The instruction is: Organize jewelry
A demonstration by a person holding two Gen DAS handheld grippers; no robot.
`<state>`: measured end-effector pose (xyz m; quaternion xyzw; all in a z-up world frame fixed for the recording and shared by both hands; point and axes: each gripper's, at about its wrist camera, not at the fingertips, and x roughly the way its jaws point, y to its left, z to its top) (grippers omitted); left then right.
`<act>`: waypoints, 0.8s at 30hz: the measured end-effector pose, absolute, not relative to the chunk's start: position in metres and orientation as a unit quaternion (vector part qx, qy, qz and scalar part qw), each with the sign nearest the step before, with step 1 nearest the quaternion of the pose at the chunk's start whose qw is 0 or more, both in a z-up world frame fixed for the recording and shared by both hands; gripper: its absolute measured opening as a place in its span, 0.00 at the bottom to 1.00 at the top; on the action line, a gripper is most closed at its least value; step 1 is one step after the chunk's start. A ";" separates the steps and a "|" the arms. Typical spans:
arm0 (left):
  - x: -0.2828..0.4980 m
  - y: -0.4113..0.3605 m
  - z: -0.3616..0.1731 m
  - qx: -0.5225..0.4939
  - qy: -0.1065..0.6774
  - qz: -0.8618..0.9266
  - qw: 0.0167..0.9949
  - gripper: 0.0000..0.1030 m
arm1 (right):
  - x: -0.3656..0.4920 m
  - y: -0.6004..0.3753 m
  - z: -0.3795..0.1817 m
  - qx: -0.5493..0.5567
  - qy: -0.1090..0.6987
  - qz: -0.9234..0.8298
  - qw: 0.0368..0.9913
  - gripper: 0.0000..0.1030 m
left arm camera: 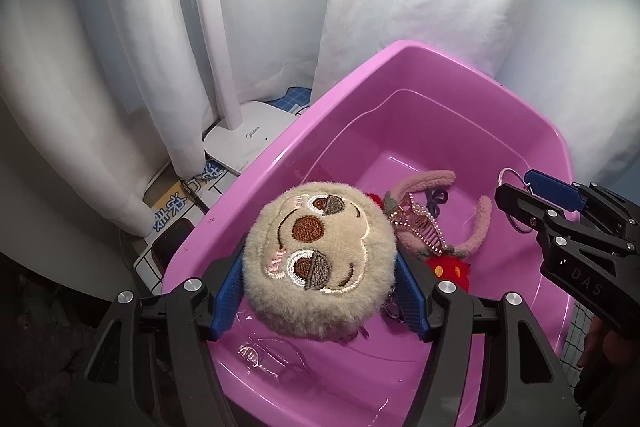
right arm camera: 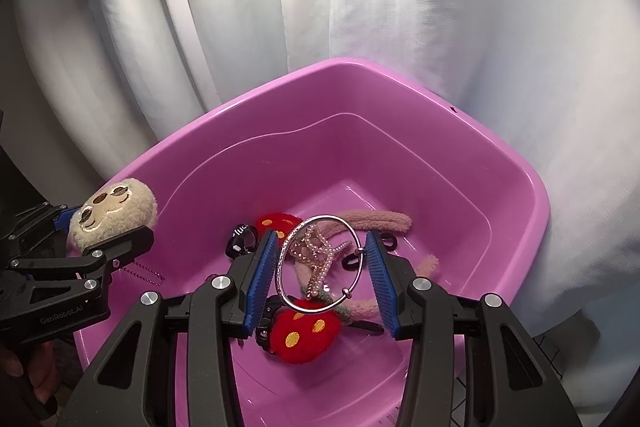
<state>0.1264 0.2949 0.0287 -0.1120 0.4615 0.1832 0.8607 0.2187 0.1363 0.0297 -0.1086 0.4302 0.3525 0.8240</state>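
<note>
My left gripper [left arm camera: 320, 267] is shut on a beige plush face charm [left arm camera: 316, 259], held over the near left part of the pink tub [left arm camera: 440, 63]; the charm also shows in the right wrist view [right arm camera: 112, 215] with a bead chain [right arm camera: 148, 273] hanging from it. My right gripper [right arm camera: 322, 275] is shut on a silver bangle [right arm camera: 285, 267], held above the tub's middle; the bangle's rim shows in the left wrist view [left arm camera: 516, 223]. In the tub lie a pink plush headband [right arm camera: 380, 221], a pearl hair comb [right arm camera: 320, 251] and red strawberry clips [right arm camera: 304, 331].
White curtains [left arm camera: 120, 67] hang behind the tub. A white lamp base [left arm camera: 248, 143] and a printed box [left arm camera: 180, 203] stand left of the tub. Small black clips [right arm camera: 240, 239] lie on the tub floor. A wire grid [left arm camera: 580, 327] is at the right.
</note>
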 end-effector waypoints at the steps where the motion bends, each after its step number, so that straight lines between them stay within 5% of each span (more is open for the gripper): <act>1: 0.126 0.295 0.029 -0.112 0.461 0.184 0.861 0.69 | 0.218 0.136 0.031 -0.108 0.428 0.352 0.825 0.43; 5: 0.123 0.295 0.033 -0.109 0.458 0.189 0.862 0.74 | 0.216 0.135 0.033 -0.112 0.421 0.348 0.830 0.49; 24: 0.116 0.293 0.038 -0.101 0.456 0.197 0.862 0.75 | 0.202 0.125 0.044 -0.109 0.409 0.345 0.838 0.50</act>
